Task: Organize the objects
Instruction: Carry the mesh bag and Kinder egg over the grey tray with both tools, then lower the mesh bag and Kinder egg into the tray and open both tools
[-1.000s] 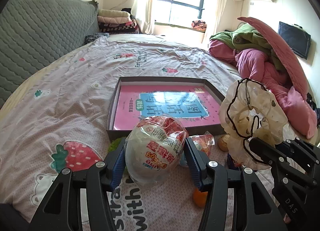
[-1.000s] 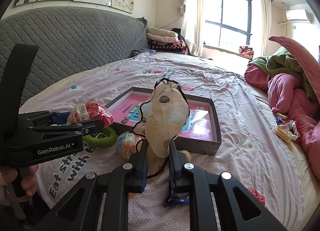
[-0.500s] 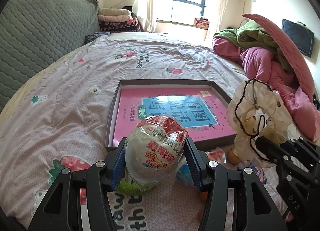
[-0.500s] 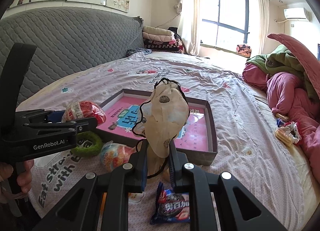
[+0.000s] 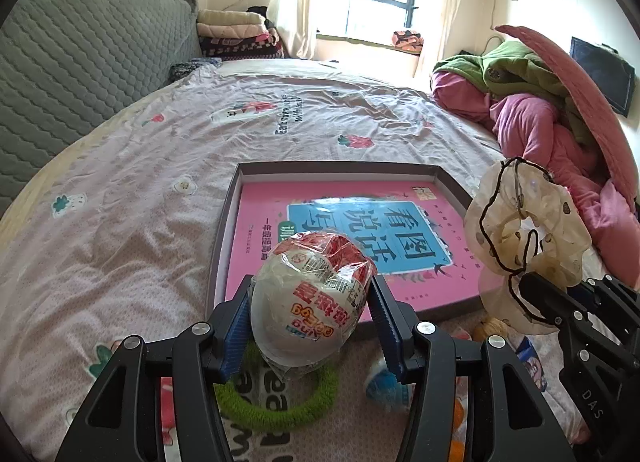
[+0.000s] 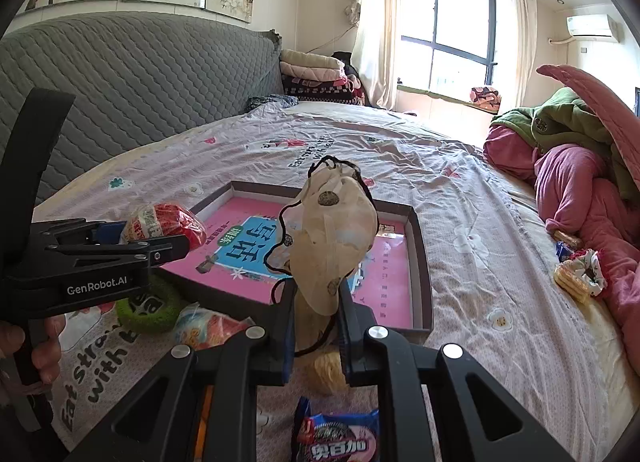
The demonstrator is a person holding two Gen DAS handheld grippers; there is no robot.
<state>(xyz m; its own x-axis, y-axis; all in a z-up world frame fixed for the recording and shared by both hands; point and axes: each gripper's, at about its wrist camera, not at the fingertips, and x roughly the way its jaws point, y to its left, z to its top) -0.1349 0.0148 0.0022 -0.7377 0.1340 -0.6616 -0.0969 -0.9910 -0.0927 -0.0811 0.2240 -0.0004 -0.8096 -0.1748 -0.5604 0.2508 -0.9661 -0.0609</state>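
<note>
My left gripper (image 5: 312,314) is shut on a round snack pack (image 5: 316,282) in a white and red wrapper, held just above the near wall of a dark shallow box (image 5: 224,230). A pink and blue book (image 5: 272,218) lies flat inside the box. To its right, my right gripper (image 6: 316,302) is shut on a cream sheer scrunchie (image 6: 336,230) with black trim, which stands up over the box's near edge (image 6: 420,246). The right wrist view shows the left gripper (image 6: 176,238) side-on with the snack pack (image 6: 164,220), and a hand (image 6: 40,342) on its handle.
Loose on the bedsheet before the box: a green fuzzy ring (image 6: 148,306), a blue and red packet (image 6: 208,326), a yellow ball (image 6: 328,374), a dark biscuit packet (image 6: 340,438). A wafer pack and scrunchie (image 6: 576,274) lie right, by piled pink and green bedding (image 6: 580,166). Grey headboard (image 6: 140,78) left.
Both grippers have moved forward toward the box, which now looks closer. The loose items have slid down the frames. Both grips are unchanged.
</note>
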